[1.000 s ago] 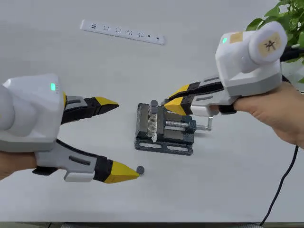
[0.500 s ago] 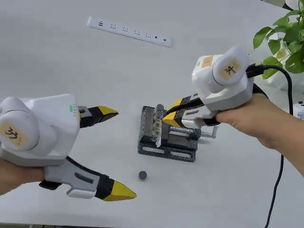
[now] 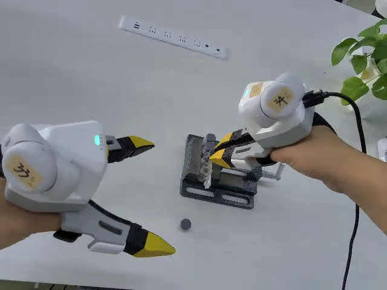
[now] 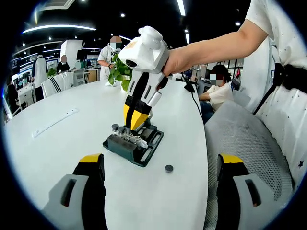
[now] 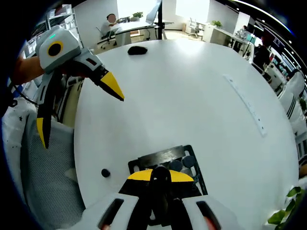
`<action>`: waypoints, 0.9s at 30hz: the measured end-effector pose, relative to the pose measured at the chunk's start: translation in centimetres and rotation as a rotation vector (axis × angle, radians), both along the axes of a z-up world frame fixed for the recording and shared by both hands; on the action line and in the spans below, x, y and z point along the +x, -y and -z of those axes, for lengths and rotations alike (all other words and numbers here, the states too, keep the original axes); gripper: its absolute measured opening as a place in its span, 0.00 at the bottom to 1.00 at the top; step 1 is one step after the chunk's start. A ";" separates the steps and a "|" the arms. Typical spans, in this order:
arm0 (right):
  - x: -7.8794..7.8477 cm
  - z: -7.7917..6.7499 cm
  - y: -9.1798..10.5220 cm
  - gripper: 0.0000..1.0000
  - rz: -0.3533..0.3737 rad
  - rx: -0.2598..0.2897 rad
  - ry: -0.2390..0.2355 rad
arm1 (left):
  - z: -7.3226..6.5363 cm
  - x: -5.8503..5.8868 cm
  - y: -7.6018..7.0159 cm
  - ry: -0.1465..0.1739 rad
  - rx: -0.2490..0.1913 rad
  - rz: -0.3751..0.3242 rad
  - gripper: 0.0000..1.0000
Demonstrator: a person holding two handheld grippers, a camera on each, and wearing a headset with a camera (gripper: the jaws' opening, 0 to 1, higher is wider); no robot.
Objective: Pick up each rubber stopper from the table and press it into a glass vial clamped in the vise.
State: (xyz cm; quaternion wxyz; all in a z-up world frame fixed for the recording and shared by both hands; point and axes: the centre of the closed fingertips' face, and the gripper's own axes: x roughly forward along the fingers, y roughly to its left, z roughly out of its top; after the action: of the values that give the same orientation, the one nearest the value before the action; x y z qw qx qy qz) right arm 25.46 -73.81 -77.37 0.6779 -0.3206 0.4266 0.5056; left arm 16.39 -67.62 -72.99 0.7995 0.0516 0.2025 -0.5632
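A black vise [image 3: 219, 192] on the white table clamps a row of small glass vials [image 3: 206, 168]. My right gripper [image 3: 219, 152] points steeply down over the vials. Its jaws are shut on a dark rubber stopper [image 5: 160, 173]. Past its tips, two vials with stoppers [image 5: 181, 164] stand in the vise [image 5: 158, 156]. A loose stopper [image 3: 185, 224] lies on the table in front of the vise. My left gripper [image 3: 151, 195] hovers left of it, wide open and holding nothing. In the left gripper view, the loose stopper [image 4: 169, 168] lies near the vise [image 4: 128, 148], under the right gripper [image 4: 135, 120].
A white power strip [image 3: 172, 36] lies at the far side of the table. A potted plant [image 3: 366, 54] stands at the right, and a black cable [image 3: 357, 205] trails from the right gripper. The table's near edge runs just below the left gripper. People sit beyond the table.
My right gripper has tipped downward and come in over the clamped vials. The left gripper stays open in about the same place. The head camera has shifted.
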 end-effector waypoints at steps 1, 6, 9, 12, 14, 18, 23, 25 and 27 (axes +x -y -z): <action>0.0 0.0 -0.1 0.06 0.001 0.002 -0.003 | 0.0 0.0 0.0 0.000 0.000 0.000 0.97; 0.0 0.7 0.2 0.06 -0.008 -0.013 -0.004 | 0.0 0.0 0.0 -0.002 -0.002 -0.002 0.96; 0.0 0.6 0.1 0.06 -0.009 -0.010 -0.007 | -0.2 0.0 0.1 -0.003 -0.013 -0.004 0.96; -0.1 0.6 0.1 0.06 -0.018 -0.019 -0.011 | -0.2 0.0 0.1 -0.004 -0.012 -0.004 0.96; -0.1 0.5 0.0 0.06 -0.022 -0.019 -0.013 | -0.3 0.0 0.2 -0.004 -0.015 -0.004 0.96; -0.2 0.6 0.0 0.05 -0.031 -0.030 -0.015 | -0.1 -0.1 0.2 -0.007 -0.011 -0.002 0.95; -0.4 0.8 -0.1 0.05 -0.082 -0.071 0.004 | -0.1 0.0 0.1 -0.008 -0.016 -0.006 0.94; -0.2 0.8 -0.1 0.05 -0.090 -0.077 0.006 | -0.1 0.0 0.1 -0.009 -0.016 -0.005 0.94; -0.4 0.9 0.0 0.05 -0.105 -0.089 0.013 | -0.1 0.0 0.1 -0.008 -0.014 -0.005 0.94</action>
State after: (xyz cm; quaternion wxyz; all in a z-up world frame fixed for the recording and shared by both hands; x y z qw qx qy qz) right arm 25.11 -73.82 -78.26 0.6381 -0.3759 0.4268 0.5190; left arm 16.37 -67.70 -72.93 0.8003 0.0431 0.2019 -0.5629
